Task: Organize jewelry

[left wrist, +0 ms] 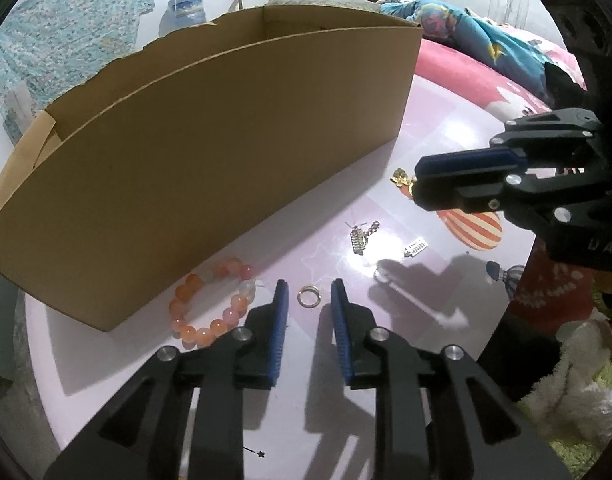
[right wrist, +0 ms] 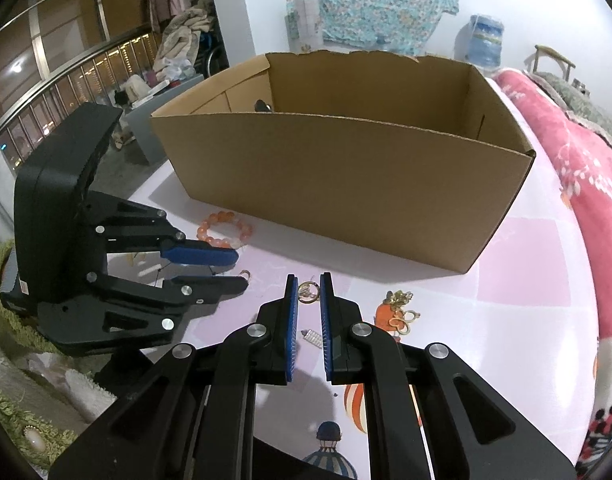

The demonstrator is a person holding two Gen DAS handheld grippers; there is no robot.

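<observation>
Your left gripper (left wrist: pixel 308 284) stands spread around the small gold ring (left wrist: pixel 307 295), ready to pinch; your right gripper (right wrist: pixel 306 280) seems narrowly parted, holding nothing, beside the brown cardboard box (right wrist: pixel 346 168).

Cardboard box (right wrist: pixel 346 184), bead bracelet (right wrist: pixel 224 229), gold earrings (right wrist: pixel 400 308)

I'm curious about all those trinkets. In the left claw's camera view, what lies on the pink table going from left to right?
Orange bead bracelet → small gold ring → silver chain charm → small silver tag → striped balloon print.
</observation>
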